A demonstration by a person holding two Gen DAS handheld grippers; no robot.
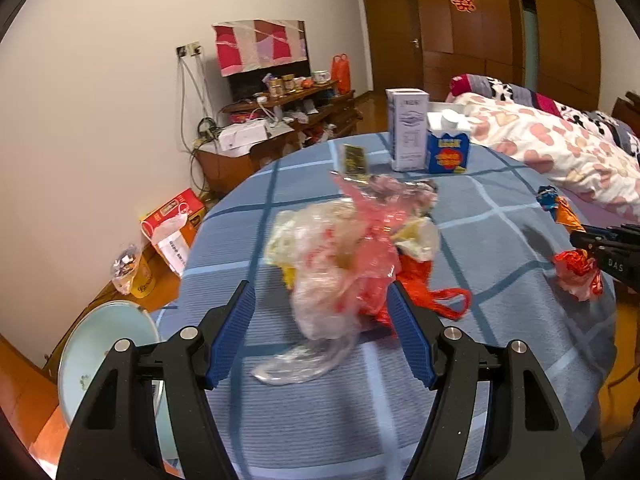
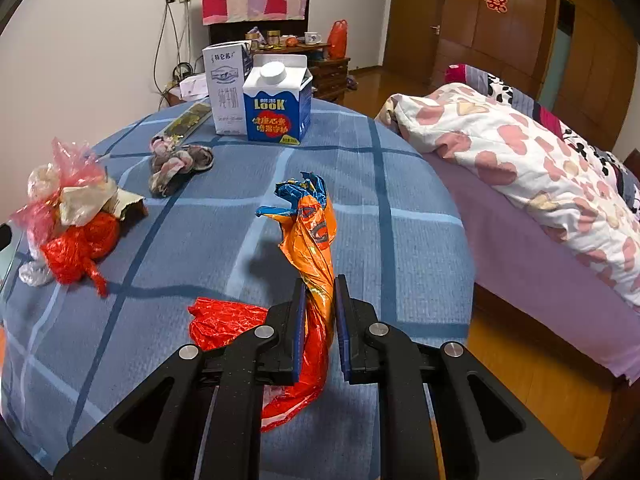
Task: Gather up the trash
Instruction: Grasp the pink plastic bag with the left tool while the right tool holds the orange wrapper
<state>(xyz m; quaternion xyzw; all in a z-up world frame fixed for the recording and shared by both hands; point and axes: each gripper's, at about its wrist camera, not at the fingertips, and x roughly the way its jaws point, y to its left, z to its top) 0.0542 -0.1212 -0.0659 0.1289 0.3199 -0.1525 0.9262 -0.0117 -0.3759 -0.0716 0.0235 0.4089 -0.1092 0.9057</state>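
A heap of crumpled clear, pink and red plastic bags [image 1: 352, 256] lies on the round table with the blue checked cloth [image 1: 500, 240]. My left gripper [image 1: 320, 300] is open, its blue pads on either side of the heap's near end. The heap also shows in the right wrist view [image 2: 72, 220] at the left. My right gripper [image 2: 318, 284] is shut on an orange and blue foil wrapper [image 2: 312, 232] held upright above the cloth; a red foil piece [image 2: 224, 322] hangs beside it. The right gripper shows in the left wrist view [image 1: 580, 240] at the right edge.
Two cartons, a white one [image 2: 224, 84] and a blue one [image 2: 278, 100], stand at the table's far side. A crumpled cloth-like wad [image 2: 180, 164] and a flat gold packet [image 2: 186, 120] lie near them. A bed with a patterned quilt [image 2: 520, 152] is right. A pale basin [image 1: 104, 356] sits low left.
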